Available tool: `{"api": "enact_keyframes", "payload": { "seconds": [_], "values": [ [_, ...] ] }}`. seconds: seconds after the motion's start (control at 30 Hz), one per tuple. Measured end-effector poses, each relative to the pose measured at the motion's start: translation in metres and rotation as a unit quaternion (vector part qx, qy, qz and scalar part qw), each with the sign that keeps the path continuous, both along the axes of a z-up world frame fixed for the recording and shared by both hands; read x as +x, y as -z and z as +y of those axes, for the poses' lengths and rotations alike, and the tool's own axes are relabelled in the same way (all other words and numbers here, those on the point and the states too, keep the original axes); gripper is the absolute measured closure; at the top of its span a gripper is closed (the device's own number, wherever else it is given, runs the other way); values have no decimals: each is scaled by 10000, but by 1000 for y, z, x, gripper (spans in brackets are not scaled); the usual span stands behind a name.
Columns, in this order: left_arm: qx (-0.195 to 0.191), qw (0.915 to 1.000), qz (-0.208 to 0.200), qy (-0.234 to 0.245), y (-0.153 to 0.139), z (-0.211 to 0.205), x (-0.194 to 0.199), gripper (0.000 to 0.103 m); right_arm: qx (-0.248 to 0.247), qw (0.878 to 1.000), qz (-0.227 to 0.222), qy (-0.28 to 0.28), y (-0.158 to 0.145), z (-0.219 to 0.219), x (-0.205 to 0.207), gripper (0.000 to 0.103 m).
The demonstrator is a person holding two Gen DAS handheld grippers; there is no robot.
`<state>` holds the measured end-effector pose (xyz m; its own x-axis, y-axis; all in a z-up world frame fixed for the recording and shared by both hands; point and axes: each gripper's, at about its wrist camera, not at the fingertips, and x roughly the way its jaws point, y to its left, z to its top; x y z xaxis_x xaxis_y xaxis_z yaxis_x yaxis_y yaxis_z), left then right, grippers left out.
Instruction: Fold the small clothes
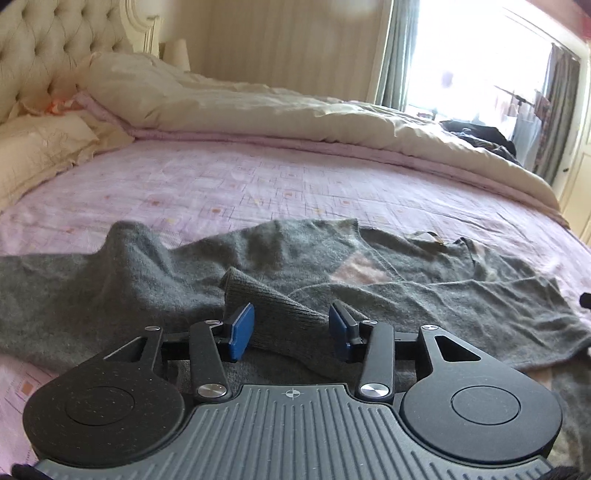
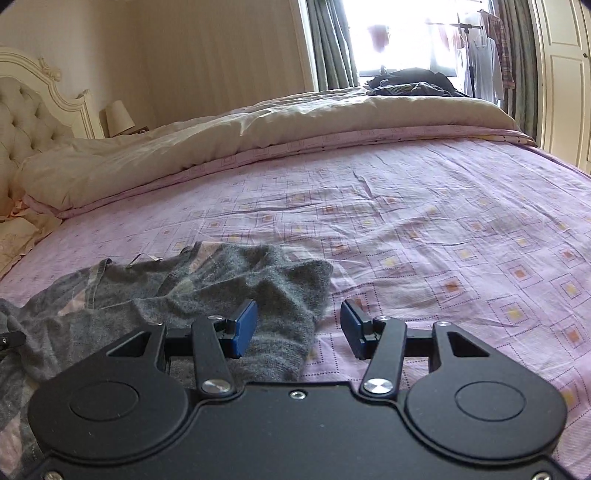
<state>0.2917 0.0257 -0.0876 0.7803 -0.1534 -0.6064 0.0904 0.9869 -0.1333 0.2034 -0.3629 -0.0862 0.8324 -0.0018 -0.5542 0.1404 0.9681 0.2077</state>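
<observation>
- Left gripper [image 1: 291, 326] sits low over the bed, jaws spread wide, blue pads [image 1: 242, 330] well apart, nothing pinched.
- Between those pads runs a ribbed cuff [image 1: 266, 299] of the grey sweater [image 1: 147, 266], angling from 11 o'clock down toward 5 o'clock; whether the left pad touches it cannot be told.
- The sweater lies rumpled across the pink sheet [image 1: 258, 184], spreading from 9 o'clock to 3 o'clock in the left view, neckline [image 1: 424, 240] out at 2 o'clock.
- Right gripper [image 2: 299, 328] is also spread open and holds nothing.
- In the right view the sweater [image 2: 184, 284] fills the 9 o'clock side; a knit edge reaches in by the left pad [image 2: 245, 328], while the right pad [image 2: 351, 328] hangs over bare sheet [image 2: 443, 221].
- A sliver of the other gripper [image 2: 9, 338] peeks in at 9 o'clock on the frame edge.
- Beyond, at 12 o'clock, a cream duvet [image 2: 258, 125] is bunched along the far side of the bed.
- Tufted headboard [image 1: 44, 48] at 10 o'clock, pillow [image 1: 37, 147] just below it.
- Dark clothes [image 2: 413, 83] heaped at 1 o'clock before the bright window [image 2: 399, 33].
- A lamp [image 2: 119, 116] stands at 10 o'clock beside the headboard.
</observation>
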Motion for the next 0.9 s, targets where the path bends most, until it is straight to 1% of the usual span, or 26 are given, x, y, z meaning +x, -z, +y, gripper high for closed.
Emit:
{"api": "enact_keyframes", "payload": {
  "seconds": [0.07,0.13,0.2,0.27,0.37,0.4,0.47,0.53,0.57,0.6,0.73,0.77,0.9],
  "values": [
    [-19,9997,160,-176,3,6,5,58,36,10000,-24,-19,0,1,-1,45],
    [28,9994,54,-342,3,11,2,58,39,10000,-13,-26,2,2,-1,45],
    [19,9993,-102,-371,1,17,-1,56,79,10000,3,-12,3,1,-1,45],
    [34,9992,-103,-390,2,22,0,54,97,10000,-7,5,3,0,-3,45],
    [-133,9998,99,-130,7,26,11,54,111,9999,-10,25,2,-1,-5,45],
    [-134,9998,137,-19,9,25,14,55,105,9999,-12,35,2,-2,-6,45],
    [-33,9999,50,160,8,21,15,56,104,9999,0,41,2,-3,-6,45],
    [8,9988,52,481,7,17,16,73,98,9999,15,41,3,-3,-6,45],
    [79,9986,89,520,5,15,17,92,96,9999,19,38,3,-3,-6,45],
    [134,9984,148,527,3,13,16,95,96,9999,23,29,4,-3,-7,45],
    [-227,9970,439,600,-9,25,12,96,78,9999,67,-24,5,-4,-5,45],
    [-233,9966,488,613,-11,28,11,96,88,9999,80,-36,6,-5,-3,45],
    [-29,9942,883,616,-8,40,13,95,158,9998,87,-13,5,-11,0,45]
  ]
}}
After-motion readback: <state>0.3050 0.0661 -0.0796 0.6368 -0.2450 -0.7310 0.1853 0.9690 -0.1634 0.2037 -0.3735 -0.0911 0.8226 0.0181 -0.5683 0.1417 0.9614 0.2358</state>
